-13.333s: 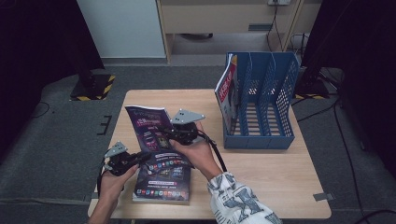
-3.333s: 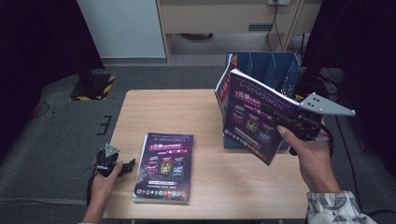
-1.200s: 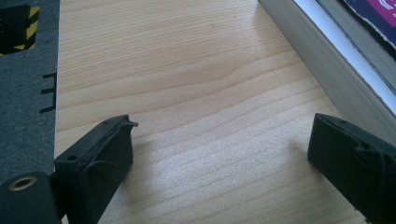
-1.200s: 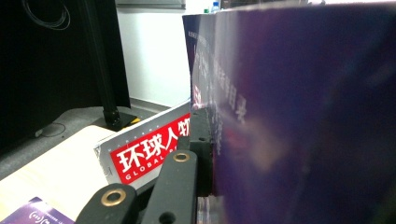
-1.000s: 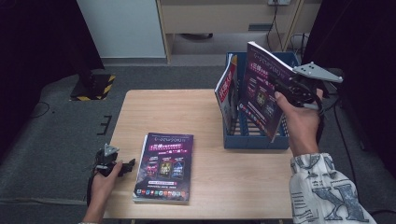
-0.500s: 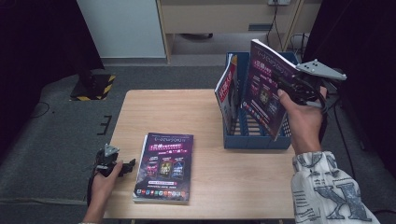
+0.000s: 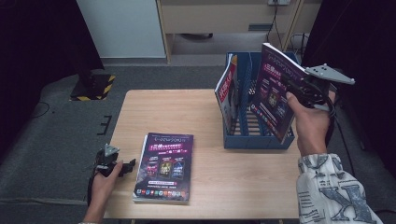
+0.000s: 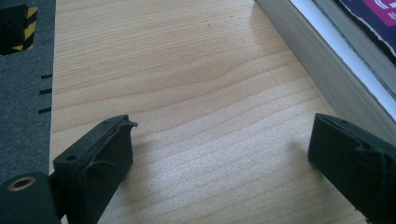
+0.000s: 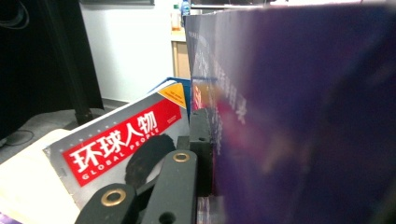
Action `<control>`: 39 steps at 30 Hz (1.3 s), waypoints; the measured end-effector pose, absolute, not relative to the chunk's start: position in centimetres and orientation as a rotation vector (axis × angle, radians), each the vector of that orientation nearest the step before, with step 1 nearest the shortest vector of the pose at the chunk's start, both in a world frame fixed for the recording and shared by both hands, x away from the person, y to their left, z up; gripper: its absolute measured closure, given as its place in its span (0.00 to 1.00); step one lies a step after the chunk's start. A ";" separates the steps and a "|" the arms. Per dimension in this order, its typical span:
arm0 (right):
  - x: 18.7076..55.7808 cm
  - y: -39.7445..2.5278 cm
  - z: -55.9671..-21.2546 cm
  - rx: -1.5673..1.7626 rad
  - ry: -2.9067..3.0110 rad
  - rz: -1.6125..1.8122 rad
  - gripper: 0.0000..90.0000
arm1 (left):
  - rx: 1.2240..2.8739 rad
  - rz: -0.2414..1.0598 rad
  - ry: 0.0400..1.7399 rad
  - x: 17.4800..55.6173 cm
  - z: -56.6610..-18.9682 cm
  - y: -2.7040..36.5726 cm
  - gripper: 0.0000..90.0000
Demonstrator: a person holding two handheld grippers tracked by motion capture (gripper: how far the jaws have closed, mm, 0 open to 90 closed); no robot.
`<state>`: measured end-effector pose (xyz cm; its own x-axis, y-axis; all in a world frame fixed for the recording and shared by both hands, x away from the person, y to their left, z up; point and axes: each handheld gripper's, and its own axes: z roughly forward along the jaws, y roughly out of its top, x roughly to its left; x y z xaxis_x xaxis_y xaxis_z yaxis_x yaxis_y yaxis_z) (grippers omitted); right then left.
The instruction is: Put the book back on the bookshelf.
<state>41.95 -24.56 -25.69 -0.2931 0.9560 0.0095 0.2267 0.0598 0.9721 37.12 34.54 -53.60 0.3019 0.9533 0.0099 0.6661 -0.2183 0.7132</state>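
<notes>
- Resting at the near left corner of the desk [image 7: 205,107], the left gripper [image 7: 122,167] sits low on the wood with its jaws spread wide and nothing between them; in the left gripper view bare wood lies between the two black jaws.
- Just beside that gripper, toward the middle of the near edge, a stack of magazines [image 7: 164,166] lies flat, purple cover up; its page edges [image 8: 322,70] run past the jaw on the right in the left gripper view, near it but apart.
- Farther back, by the right edge, a blue file rack [image 7: 254,135] stands on the desk, its dividers upright.
- A red-titled magazine [image 7: 227,95] leans in the rack's leftmost slot; the right gripper view shows its cover [image 9: 126,140].
- Above the rack's right side, the right gripper [image 7: 295,89] is clamped on the purple magazine [image 7: 275,93], which is held on edge and tilted, its lower edge down among the slots; which slot cannot be told.
</notes>
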 end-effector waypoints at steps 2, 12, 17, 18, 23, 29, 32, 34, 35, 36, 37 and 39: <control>42.2 -24.5 -25.9 1.211 1.615 1.275 0.92 | 1.969 0.613 1.435 37.1 -53.6 34.5 0.06; 44.1 -24.1 -26.6 1.276 1.585 1.220 0.92 | 1.972 0.617 1.432 37.1 -53.6 34.5 0.06; 45.5 -23.4 -27.1 1.291 1.587 1.176 0.92 | 1.971 0.614 1.434 37.1 -53.6 34.5 0.06; 45.8 -23.2 -27.2 1.294 1.588 1.167 0.92 | 1.971 0.614 1.434 37.1 -53.6 34.5 0.06; 47.1 -22.7 -27.7 1.307 1.575 1.152 0.92 | 1.973 0.614 1.432 37.1 -53.6 34.5 0.06; 48.4 -22.4 -28.5 1.327 1.561 1.139 0.92 | 1.973 0.612 1.430 37.1 -53.6 34.5 0.06; 48.8 -22.3 -28.9 1.327 1.556 1.147 0.92 | 1.974 0.614 1.430 37.1 -53.6 34.5 0.06; 49.0 -22.2 -29.2 1.322 1.547 1.156 0.92 | 1.974 0.613 1.431 37.1 -53.6 34.5 0.06; 49.1 -22.2 -29.3 1.323 1.541 1.161 0.92 | 1.974 0.615 1.430 37.1 -53.6 34.5 0.06; 49.2 -22.1 -29.4 1.323 1.535 1.164 0.92 | 1.973 0.614 1.430 37.1 -53.6 34.5 0.06; 49.3 -22.0 -29.5 1.318 1.533 1.163 0.92 | 1.974 0.614 1.430 37.1 -53.6 34.5 0.06; 49.4 -21.8 -29.7 1.316 1.526 1.160 0.92 | 1.973 0.612 1.431 37.2 -53.6 34.5 0.06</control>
